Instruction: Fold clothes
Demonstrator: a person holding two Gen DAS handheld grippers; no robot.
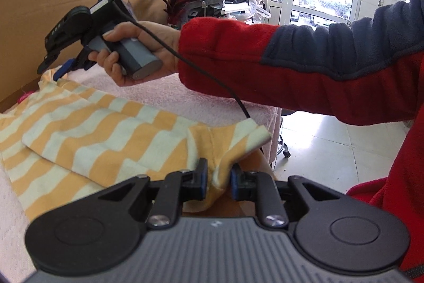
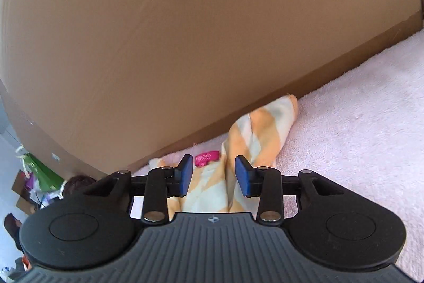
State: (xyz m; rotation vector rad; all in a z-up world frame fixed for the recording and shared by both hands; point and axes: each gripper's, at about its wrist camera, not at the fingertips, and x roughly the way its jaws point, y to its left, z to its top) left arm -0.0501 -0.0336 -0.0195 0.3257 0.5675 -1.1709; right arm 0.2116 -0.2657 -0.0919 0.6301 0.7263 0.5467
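- Clearly the striped garment is mid-fold — one layer already lies doubled over another on the pink-covered surface, while edges and a corner are loose, so squaring up seems left.
- Left claw: narrowly parted, cloth at the garment's near hem bunched between the pads; a firm pinch I cannot confirm.
- Right claw: moderately open at the garment's far end, straddling a ridge of fabric beside the pink label, near the cardboard box.
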